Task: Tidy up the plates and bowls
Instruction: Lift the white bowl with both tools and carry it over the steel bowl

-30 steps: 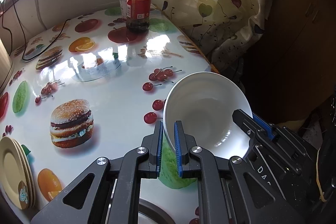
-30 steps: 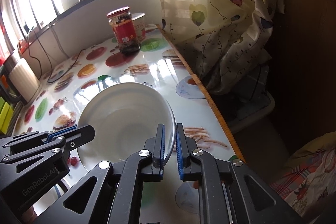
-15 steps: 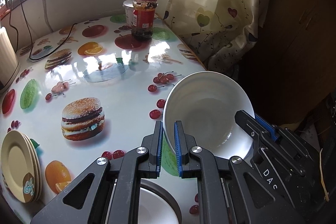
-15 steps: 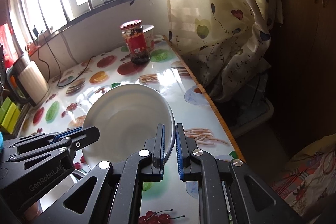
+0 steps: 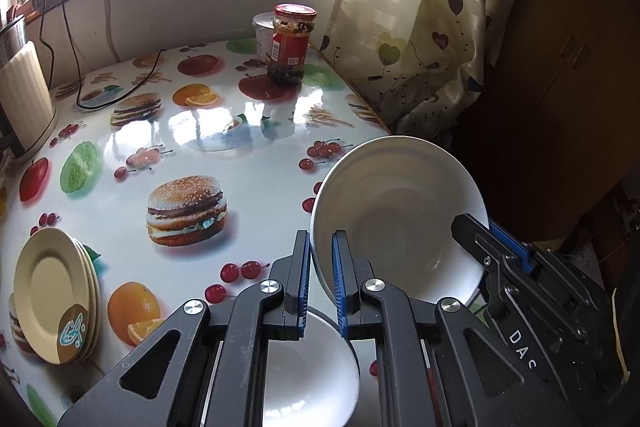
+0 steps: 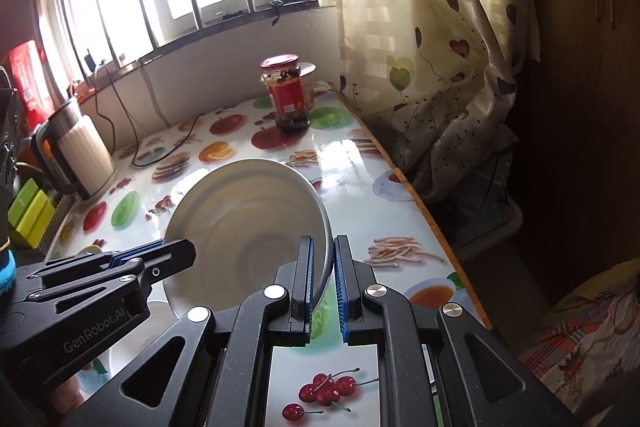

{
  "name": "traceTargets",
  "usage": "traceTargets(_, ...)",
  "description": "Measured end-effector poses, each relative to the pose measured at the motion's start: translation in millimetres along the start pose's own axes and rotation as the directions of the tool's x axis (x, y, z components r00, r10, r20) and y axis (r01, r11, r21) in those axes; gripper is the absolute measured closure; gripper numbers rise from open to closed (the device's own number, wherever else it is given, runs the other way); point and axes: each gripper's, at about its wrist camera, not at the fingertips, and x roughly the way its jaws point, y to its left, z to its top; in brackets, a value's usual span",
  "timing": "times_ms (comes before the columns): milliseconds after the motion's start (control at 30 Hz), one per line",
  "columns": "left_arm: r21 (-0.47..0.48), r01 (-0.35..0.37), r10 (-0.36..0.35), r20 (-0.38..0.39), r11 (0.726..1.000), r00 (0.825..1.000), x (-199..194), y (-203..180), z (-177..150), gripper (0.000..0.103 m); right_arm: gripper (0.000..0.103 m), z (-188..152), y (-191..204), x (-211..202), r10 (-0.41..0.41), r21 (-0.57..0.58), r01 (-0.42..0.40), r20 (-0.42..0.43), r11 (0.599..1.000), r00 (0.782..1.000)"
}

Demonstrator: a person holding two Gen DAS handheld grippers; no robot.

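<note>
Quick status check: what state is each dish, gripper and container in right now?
White bowl: lifted off the table, tilted, held by its rim on both sides.
Left gripper: shut on the bowl's rim.
Right gripper: shut on the opposite rim.
Second white bowl: upright on the table, empty.
Yellow plates: stacked.
Jar: upright, lid on.

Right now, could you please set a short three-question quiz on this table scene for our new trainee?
1. True or false: only the left gripper holds the raised white bowl.
2. What sits directly below the raised bowl? A) the stack of plates B) a second white bowl C) the red-lidded jar
3. Fill in: the jar stands near the table's far edge, beside the ____.

Key: 1 false, the right gripper has its jaws shut on the opposite rim; 2 B; 3 curtain.
</note>
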Motion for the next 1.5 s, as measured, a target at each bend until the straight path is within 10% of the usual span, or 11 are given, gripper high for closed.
traceTargets(1500,-0.111,-0.026,0.028,0.02,0.993,0.999,-57,64,-72,0.092,0.092,-53,78,-44,0.083,-0.081,-0.084,-0.017,0.993,0.996)
